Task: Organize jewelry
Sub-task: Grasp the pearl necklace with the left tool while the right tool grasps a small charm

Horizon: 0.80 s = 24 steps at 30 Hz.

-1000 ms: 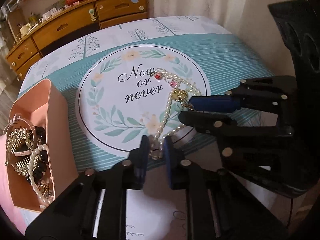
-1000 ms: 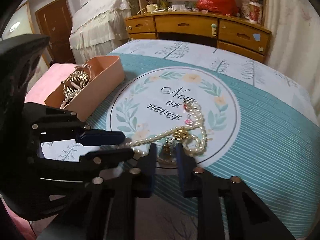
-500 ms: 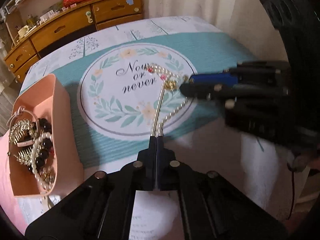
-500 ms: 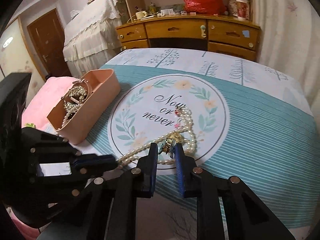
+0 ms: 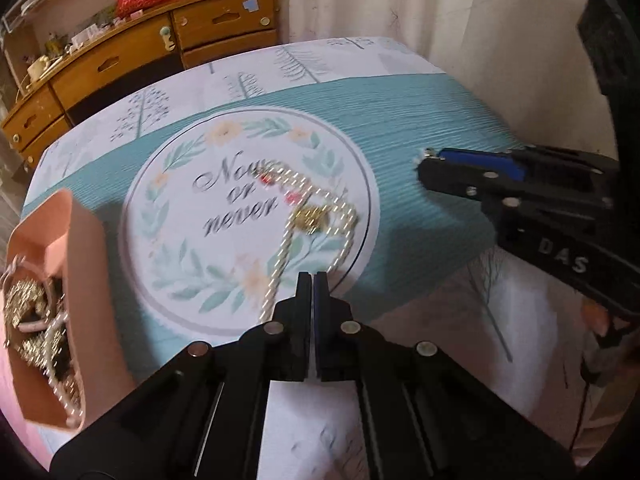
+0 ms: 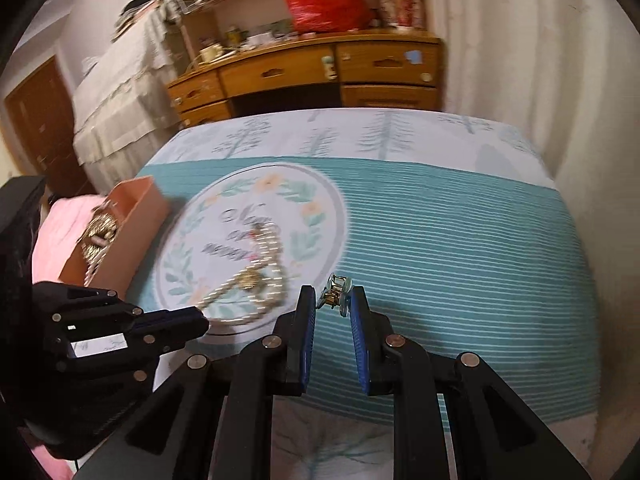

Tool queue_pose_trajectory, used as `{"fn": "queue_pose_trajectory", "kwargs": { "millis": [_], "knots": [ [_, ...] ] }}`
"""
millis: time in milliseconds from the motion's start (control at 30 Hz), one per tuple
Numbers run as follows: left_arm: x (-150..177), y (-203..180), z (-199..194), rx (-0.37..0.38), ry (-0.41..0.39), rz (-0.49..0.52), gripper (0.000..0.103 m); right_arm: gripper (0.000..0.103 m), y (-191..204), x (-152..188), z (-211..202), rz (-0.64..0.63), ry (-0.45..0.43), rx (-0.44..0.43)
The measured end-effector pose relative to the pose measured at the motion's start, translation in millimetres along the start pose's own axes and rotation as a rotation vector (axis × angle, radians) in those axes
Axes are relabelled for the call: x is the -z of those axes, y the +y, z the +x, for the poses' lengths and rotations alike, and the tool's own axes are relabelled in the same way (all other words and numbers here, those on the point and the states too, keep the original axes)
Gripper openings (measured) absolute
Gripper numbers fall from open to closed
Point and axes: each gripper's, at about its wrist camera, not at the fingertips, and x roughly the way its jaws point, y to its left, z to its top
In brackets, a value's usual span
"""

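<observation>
We have both black two-finger tools over the teal striped tablecloth (image 5: pixel 400 120), and the picture has just changed: our left gripper (image 5: pixel 312 280), whose jaws a second ago stood apart around the strand, has clamped down, its fingers pressed together with the end of the white pearl necklace (image 5: pixel 280 256) pinched at their tips, or so it looks through the blur. Our right gripper (image 6: pixel 331 300) has swung away from the necklace and is now narrowly closed on a small gold and silver clip-like trinket (image 6: pixel 335 292), carried clear of the pearls above the teal stripes. That suggests the little piece has come free of the strand, so each can go away separately. The necklace itself stretches across the round white floral print (image 5: pixel 168 248), its gold pendant (image 5: pixel 310 218) mid-strand. The peach-pink open storage box (image 5: pixel 86 280) waits at the left edge, already heaped with gold pieces and pearls. On the print we read "Now or never"; on the right tool's body, seen from the left camera, "DAS".
</observation>
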Motion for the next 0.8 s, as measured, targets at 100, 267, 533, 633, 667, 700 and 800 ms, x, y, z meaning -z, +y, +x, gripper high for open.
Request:
{"fn": "queue_pose_trajectory", "kwargs": {
  "millis": [100, 267, 533, 633, 667, 700, 800],
  "knots": [
    [-9.3, -0.3, 7.7, -0.001, -0.008, -0.041, 0.018, 0.017, -15.3, 0.4, -2.7, 0.039, -0.001, 0.023],
    [-18.7, 0.1, 12.7, 0.04, -0.016, -0.094, 0.052, 0.017, -35.8, 4.3, -7.2, 0.072, 0.001, 0.04],
    [-24.5, -17.8, 27.2, -0.037, 0.008, -0.067, 0.041, 0.017, -50.4, 7.4, -5.2, 0.109, -0.002, 0.035],
    [-26.0, -20.0, 26.9, -0.047, 0.002, -0.094, 0.013, 0.017, -55.1, 9.3, -6.2, 0.123, -0.004, 0.034],
    [-26.7, -18.6, 27.1, -0.045, 0.004, -0.113, 0.01, 0.017, -57.1, 9.9, -6.4, 0.129, -0.005, 0.034],
    [-27.2, -16.7, 26.8, -0.044, 0.005, -0.13, 0.008, 0.017, -59.5, 10.6, -6.8, 0.136, -0.005, 0.033],
    [-26.7, -8.4, 26.3, -0.018, 0.009, -0.192, 0.007, 0.017, -62.7, 11.5, -8.3, 0.152, -0.01, 0.036]
  ]
}}
